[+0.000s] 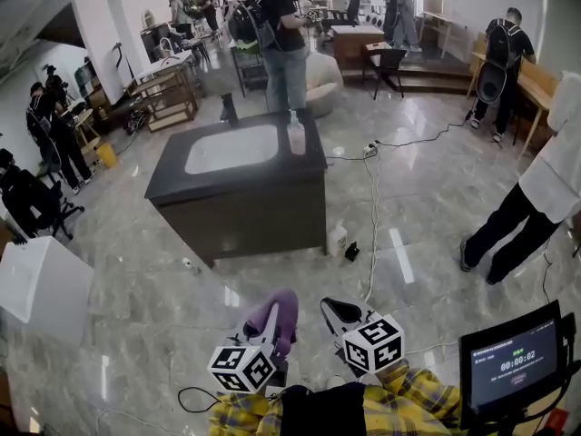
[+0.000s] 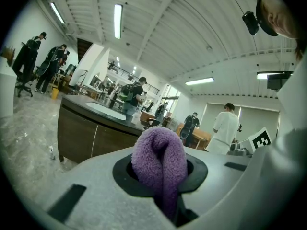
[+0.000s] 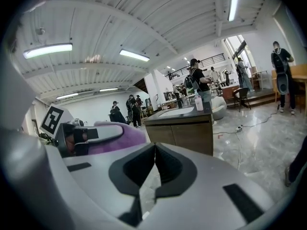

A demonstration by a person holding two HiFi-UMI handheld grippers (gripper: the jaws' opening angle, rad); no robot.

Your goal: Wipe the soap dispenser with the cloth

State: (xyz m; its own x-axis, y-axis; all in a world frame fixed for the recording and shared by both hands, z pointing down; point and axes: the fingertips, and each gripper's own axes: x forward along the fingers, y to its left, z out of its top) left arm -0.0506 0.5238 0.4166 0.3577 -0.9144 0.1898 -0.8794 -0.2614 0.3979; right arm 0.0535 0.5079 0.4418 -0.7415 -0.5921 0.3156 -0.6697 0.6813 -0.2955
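Observation:
The soap dispenser [image 1: 297,137] is a pale bottle standing at the right end of a dark vanity counter [image 1: 172,182] with a white sink, well ahead of both grippers. In the left gripper view the soap dispenser [image 2: 136,116] is small at the counter's far end, and the right gripper view has the soap dispenser [image 3: 198,102] beside the sink. My left gripper [image 1: 270,325] is shut on a purple cloth [image 1: 281,305], and this fluffy cloth [image 2: 160,159] bulges out between the jaws. My right gripper [image 1: 339,312] is shut with nothing in it, its jaws [image 3: 153,174] meeting.
A small white bottle [image 1: 338,240] and cables [image 1: 374,198] lie on the marble floor right of the vanity. A white box [image 1: 41,284] stands at the left and a screen [image 1: 513,363] at the lower right. A person in white [image 1: 536,198] stands to the right, with others further back.

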